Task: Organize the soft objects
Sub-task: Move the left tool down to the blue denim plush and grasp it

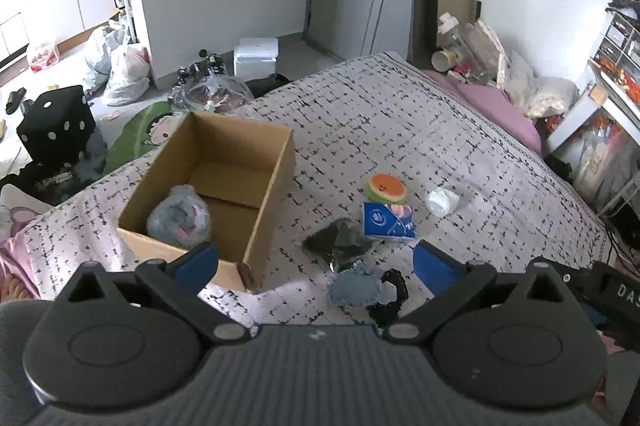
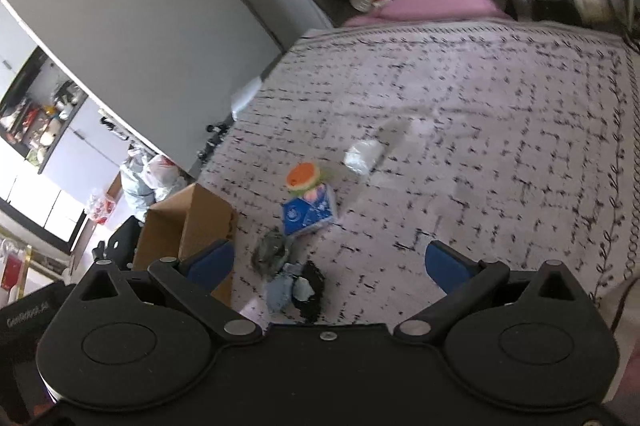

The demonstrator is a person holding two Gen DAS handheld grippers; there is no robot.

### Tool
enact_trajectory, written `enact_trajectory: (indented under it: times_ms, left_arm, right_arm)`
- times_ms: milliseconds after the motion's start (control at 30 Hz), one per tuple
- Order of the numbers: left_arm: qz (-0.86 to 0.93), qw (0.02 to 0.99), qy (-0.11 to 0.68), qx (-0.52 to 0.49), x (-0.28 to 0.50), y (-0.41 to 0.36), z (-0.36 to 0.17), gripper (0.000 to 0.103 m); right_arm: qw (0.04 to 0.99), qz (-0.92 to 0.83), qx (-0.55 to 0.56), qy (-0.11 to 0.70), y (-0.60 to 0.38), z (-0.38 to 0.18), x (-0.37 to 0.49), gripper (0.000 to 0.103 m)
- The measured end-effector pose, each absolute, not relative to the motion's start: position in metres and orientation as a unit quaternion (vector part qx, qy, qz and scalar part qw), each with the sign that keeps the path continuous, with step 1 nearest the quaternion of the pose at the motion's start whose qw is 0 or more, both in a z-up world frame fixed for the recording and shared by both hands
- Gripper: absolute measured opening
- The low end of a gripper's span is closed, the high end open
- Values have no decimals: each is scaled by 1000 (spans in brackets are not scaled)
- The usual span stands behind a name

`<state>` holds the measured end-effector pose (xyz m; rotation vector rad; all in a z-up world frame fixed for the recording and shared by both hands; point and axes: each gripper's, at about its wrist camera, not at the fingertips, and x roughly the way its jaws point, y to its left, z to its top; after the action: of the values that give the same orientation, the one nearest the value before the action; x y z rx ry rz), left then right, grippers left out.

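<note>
An open cardboard box (image 1: 240, 162) stands on the bed with a grey and pink plush toy (image 1: 179, 217) inside. To its right lie an orange and green plush (image 1: 386, 188), a blue tissue pack (image 1: 387, 221), a white crumpled soft item (image 1: 442, 201), a dark grey cloth (image 1: 340, 244) and a blue and black soft piece (image 1: 362, 288). My left gripper (image 1: 316, 260) is open and empty above the dark cloth. My right gripper (image 2: 330, 264) is open and empty above the same pile (image 2: 292, 286); the box (image 2: 188, 222) is at its left.
The bed has a white blanket with black dashes (image 1: 400, 114) and a pink pillow (image 1: 500, 106) at the far side. Bags (image 1: 120, 66), a black dotted cube (image 1: 58, 128) and a white bin (image 1: 256, 56) sit on the floor to the left. Shelves (image 1: 616, 66) stand at the right.
</note>
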<state>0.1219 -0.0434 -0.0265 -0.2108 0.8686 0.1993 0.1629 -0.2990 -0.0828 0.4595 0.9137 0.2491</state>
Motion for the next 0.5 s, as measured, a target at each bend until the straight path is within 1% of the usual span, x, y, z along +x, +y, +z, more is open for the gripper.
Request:
enact_trajectory:
  times_ms: [167, 500]
  left_arm:
    - [94, 894, 426, -103, 126, -53, -34, 103]
    - [89, 879, 455, -110, 137, -66, -61, 103]
  right_arm:
    - [849, 110, 253, 450, -305, -92, 166, 103]
    - [827, 109, 274, 479, -305, -112, 175, 103]
